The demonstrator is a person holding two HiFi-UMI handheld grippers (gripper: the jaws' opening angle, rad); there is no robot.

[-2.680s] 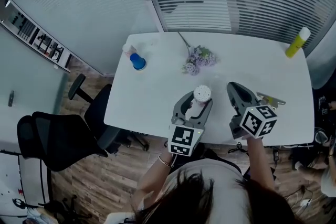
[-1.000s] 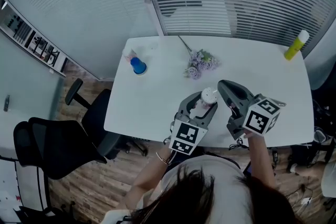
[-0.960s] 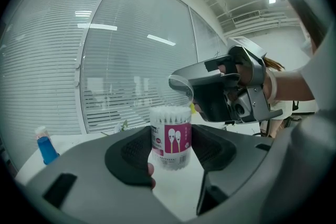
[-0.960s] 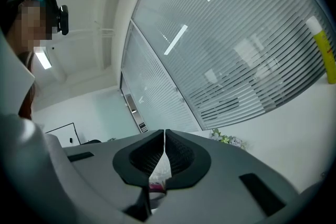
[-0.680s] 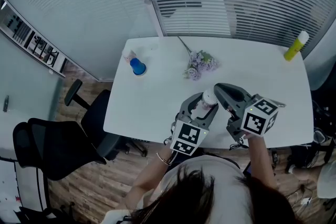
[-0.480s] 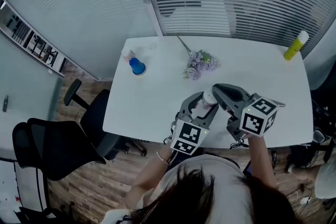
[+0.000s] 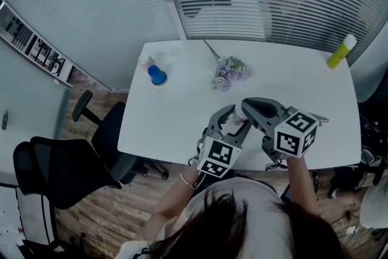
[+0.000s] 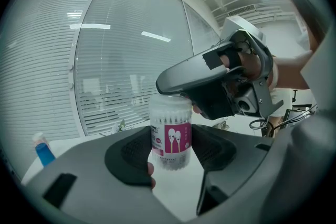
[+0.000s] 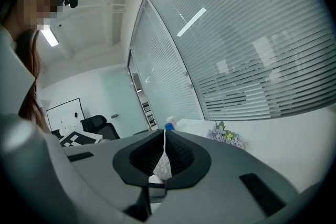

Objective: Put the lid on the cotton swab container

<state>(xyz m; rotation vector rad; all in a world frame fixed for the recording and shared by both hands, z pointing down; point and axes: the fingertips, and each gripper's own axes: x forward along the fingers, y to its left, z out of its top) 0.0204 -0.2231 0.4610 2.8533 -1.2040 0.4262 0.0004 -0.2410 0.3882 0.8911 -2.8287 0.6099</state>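
Observation:
The cotton swab container (image 8: 170,136), a clear tub with a pink label, stands upright between the pads of my left gripper (image 8: 170,152), which is shut on it. In the head view the container (image 7: 239,111) is above the table's front edge, in the left gripper (image 7: 233,114). My right gripper (image 7: 250,107) reaches in from the right, its tips over the container's top. In the right gripper view it (image 9: 164,149) is shut on the thin white lid (image 9: 164,164), seen edge-on. The left gripper view shows the right gripper (image 8: 176,84) right above the container's rim.
On the white table (image 7: 176,112) lie a small bunch of purple flowers (image 7: 229,73), a blue-capped bottle (image 7: 156,74) at the far left and a yellow bottle (image 7: 339,50) at the far right corner. A black office chair (image 7: 60,167) stands left of the table.
My right gripper has swung left with the lid, from beside the container to over its top. The left gripper has kept the container almost still.

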